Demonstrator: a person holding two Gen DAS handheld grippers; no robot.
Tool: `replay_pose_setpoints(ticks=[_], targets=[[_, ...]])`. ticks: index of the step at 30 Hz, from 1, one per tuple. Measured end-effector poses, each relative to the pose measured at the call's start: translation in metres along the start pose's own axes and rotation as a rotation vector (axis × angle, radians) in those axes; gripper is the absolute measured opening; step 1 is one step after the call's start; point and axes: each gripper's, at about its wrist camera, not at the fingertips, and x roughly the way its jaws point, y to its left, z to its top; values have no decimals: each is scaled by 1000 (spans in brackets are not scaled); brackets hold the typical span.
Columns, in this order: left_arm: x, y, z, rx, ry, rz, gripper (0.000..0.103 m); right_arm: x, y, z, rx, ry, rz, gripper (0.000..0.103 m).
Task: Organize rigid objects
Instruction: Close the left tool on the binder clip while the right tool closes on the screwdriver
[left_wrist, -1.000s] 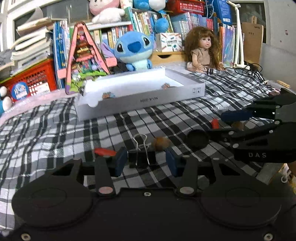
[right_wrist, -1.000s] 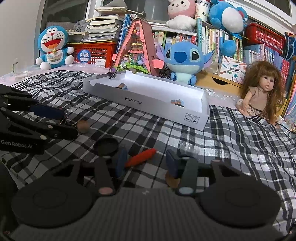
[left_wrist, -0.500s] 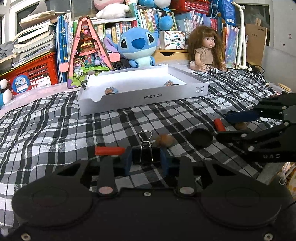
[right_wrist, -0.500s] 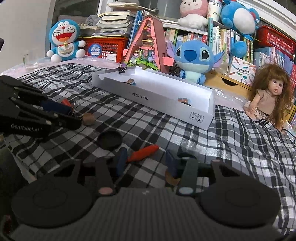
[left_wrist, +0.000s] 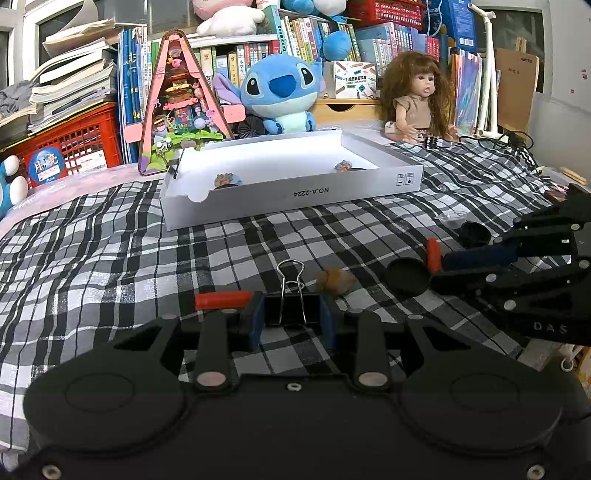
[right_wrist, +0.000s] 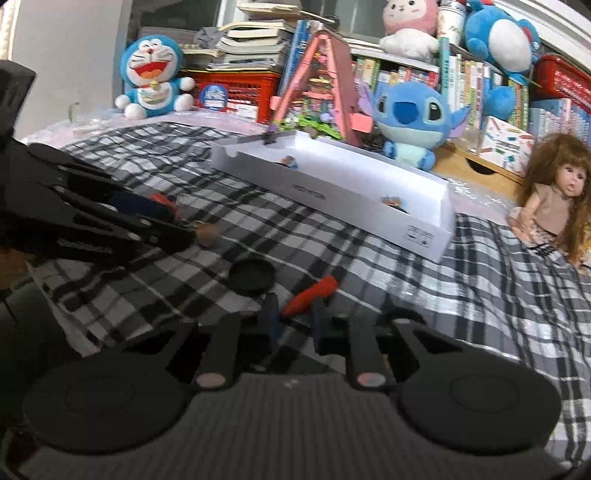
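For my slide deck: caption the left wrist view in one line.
Left gripper shut on a black binder clip on the checked cloth, white tray ahead.

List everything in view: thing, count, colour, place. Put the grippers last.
binder clip: 1, black, on the cloth between the left gripper's pads
red sticks: 2, one beside the left gripper, one between the right gripper's pads
black discs: 2, one mid-cloth, one farther right
nut-like lump: 1, brown, right of the clip
clear cup: 1, by the far disc
box: 1, white, mid-cloth, two small figures inside
checked cloth: 1, black and white
Stitch plush: 1, blue, behind the box
doll: 1, brown hair, back right
Doraemon plush: 1, blue, back left
triangular toy house: 1, pink
red crate: 1, left
books: many, rear shelves
left gripper: shut on the binder clip
right gripper: shut on a red stick
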Motion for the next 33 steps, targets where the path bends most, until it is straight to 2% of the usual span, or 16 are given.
replay_pose_setpoints(ticks=[3,4,6,10,13,15,17,20,26,33], targets=[[0,0,0,0,0,-1,30,0,0,2,31,2,59,27],[0,0,0,0,0,0,30,-1,-1,2,36,0,74,31],[0,0,0,0,-1,0,30,-2,-1,2,32,-4,83,33],[0,0,0,0,0,0,30,-3,-5,1,24,-11,42,36],[0,0,0,1,0,0,30,-3,-8,0,3,-14,-3,46],[0,0,0,1,0,1,30,-2,-11,0,4,-9,-15,47],[0,0,0,0,0,2,30,-1,-13,0,11,-6,-20,56],[0,1,0,0,0,1,30,0,-14,-1,41,-11,-25,59],[1,4,0,-9,-1,7,30,6,-15,0,134,-5,-39,63],[2,4,1,-15,0,11,30,8,-10,0,76,-19,-83,67]])
